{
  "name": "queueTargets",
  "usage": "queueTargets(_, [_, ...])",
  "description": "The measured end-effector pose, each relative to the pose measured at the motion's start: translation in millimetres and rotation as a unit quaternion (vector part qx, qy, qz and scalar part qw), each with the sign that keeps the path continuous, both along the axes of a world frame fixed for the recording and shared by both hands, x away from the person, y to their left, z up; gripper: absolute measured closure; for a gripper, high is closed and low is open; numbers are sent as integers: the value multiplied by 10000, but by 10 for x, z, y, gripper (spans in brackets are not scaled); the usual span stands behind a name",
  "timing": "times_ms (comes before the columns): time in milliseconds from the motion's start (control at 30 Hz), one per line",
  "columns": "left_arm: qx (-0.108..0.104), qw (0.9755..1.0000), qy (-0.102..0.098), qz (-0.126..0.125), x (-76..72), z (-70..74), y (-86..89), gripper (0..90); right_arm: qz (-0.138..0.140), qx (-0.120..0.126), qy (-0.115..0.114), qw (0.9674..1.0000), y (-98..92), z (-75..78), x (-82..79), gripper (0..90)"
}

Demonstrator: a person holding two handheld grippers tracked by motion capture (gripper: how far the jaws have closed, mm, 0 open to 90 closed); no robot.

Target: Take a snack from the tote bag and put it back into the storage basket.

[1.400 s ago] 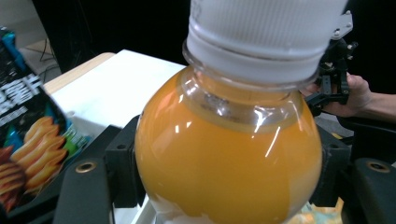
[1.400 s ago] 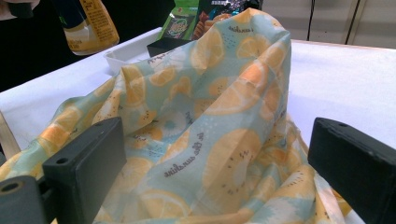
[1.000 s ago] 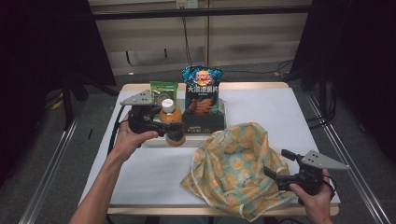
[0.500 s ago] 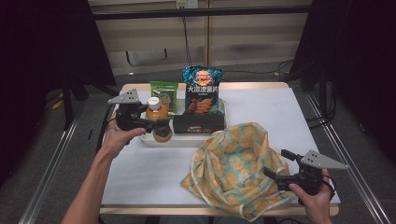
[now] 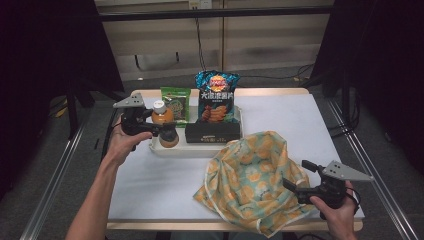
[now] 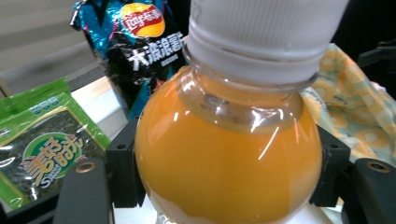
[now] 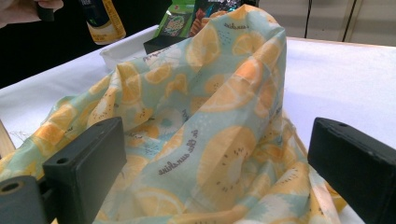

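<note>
High view | left tool (image 5: 161, 131) reaches level, clamping orange juice bottle (image 5: 163, 121) | right tool (image 5: 292, 187) wide at fruit-print bag (image 5: 252, 182)

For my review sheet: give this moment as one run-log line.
left gripper: shut on orange juice bottle with white cap, over white tray | right gripper: open, facing orange-print cloth bag
</note>
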State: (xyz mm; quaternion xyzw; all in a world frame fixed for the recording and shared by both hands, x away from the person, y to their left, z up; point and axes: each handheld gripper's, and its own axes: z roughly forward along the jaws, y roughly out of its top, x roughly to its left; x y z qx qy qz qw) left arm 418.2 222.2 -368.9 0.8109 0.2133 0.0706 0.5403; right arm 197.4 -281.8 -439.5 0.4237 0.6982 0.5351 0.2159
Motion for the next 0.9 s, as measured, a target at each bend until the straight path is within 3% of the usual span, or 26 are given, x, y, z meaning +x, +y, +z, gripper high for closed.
queueTargets(167, [83, 9999, 63, 122, 107, -70, 38, 302, -7, -3, 3, 10000, 0, 1, -3, 39])
queueTargets(267, [-88, 9996, 184, 193, 152, -145, 67, 303, -11, -9, 1, 10000, -3, 0, -1, 39])
queueTargets(433, [129, 9995, 149, 244, 188, -206, 55, 303, 13, -24, 36, 10000, 6, -3, -2, 39])
queueTargets(567, [67, 9995, 110, 280, 210, -223, 45, 302, 4, -24, 41, 10000, 5, -5, 4, 39])
queueTargets(900, [319, 9986, 151, 399, 329, -348, 30, 302, 13, -8, 65, 10000, 6, -10, 8, 39])
